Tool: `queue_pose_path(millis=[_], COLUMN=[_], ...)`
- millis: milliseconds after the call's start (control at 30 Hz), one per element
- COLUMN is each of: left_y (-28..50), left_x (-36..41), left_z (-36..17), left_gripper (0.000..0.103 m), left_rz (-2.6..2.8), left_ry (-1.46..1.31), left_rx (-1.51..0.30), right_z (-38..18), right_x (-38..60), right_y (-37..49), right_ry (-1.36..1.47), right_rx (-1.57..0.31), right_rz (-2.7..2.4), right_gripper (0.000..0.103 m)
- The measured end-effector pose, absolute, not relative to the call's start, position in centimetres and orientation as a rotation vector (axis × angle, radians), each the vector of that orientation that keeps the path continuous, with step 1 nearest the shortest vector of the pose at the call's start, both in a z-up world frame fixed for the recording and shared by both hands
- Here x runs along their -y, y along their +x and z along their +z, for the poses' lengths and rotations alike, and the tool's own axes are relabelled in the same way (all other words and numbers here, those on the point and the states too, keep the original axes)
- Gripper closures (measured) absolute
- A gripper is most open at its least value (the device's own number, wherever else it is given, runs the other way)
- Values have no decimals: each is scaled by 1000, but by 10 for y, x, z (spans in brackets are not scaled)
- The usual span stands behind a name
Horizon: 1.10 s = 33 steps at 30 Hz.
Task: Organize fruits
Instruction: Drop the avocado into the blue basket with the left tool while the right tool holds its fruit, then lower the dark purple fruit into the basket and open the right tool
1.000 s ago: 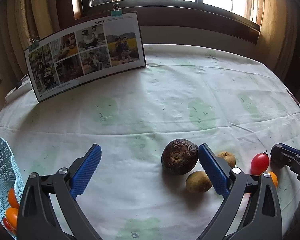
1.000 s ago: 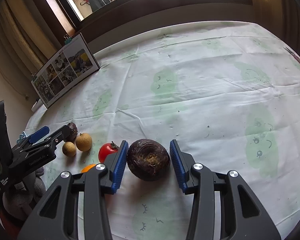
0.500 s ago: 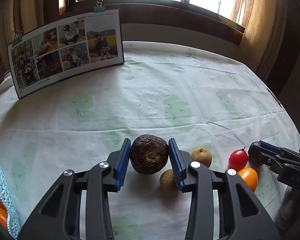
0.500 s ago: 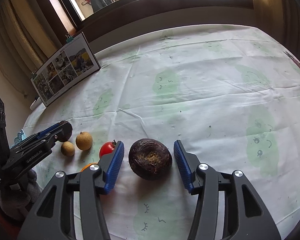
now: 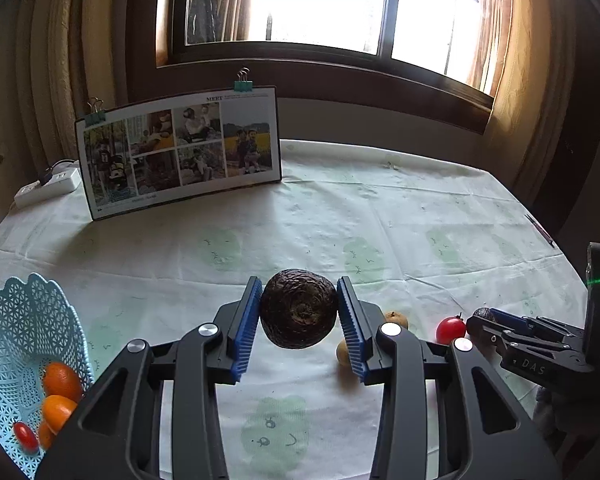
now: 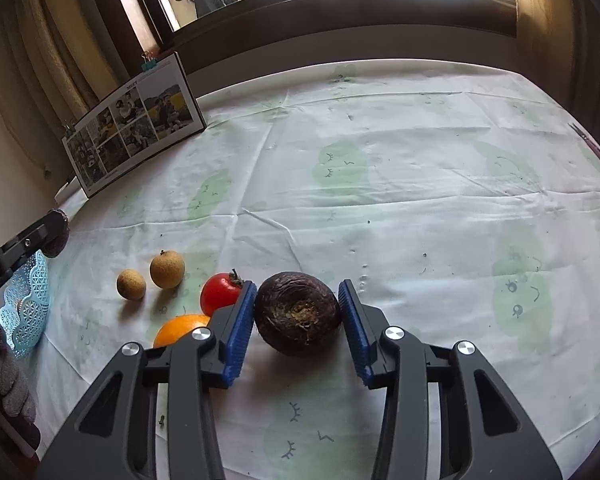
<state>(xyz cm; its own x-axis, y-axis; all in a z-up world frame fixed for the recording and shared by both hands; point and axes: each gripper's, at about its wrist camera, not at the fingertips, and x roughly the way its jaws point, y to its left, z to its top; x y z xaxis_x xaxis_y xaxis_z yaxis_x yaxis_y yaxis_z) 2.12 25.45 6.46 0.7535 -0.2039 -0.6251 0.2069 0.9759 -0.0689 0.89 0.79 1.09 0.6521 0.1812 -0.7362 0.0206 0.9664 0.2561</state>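
We have the left gripper [image 5: 298,318] clamped on one dark wrinkled fruit [image 5: 299,309], lifted clear of the tablecloth [image 5: 300,220], while the right gripper [image 6: 298,322] closes on another dark fruit [image 6: 298,314] on the cloth; next, carry ours leftward to the blue basket [image 5: 16,320].

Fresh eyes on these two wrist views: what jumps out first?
Each hand-held gripper holds a dark wrinkled fruit between blue pads: the left gripper has its fruit lifted above the cloth, the right gripper closes on a second fruit near the table's front. Next, the red tomato just left of that, and the blue basket of oranges at far left.
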Motion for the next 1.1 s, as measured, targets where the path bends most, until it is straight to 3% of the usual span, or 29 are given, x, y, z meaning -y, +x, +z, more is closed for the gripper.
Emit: queue_pose_path(millis=[333, 867, 933, 1000, 1100], left_y=[-5, -43, -46, -48, -54], left_x=[-296, -427, -437, -445, -457], left_z=[82, 87, 89, 91, 95], left_gripper=[63, 63, 59, 32, 27], left_rz=[-113, 199, 223, 243, 276], left_ry=[-33, -133, -143, -160, -171], left_rx=[-622, -592, -582, -574, -547], right_z=[17, 26, 30, 34, 42], right_x=[-2, -10, -13, -16, -24], right_y=[4, -1, -3, -5, -8], right_ry=[273, 243, 242, 251, 251], right_rx=[-816, -784, -774, -766, -753], right_rz=[72, 43, 43, 47, 64], right_gripper=[60, 60, 60, 60, 60])
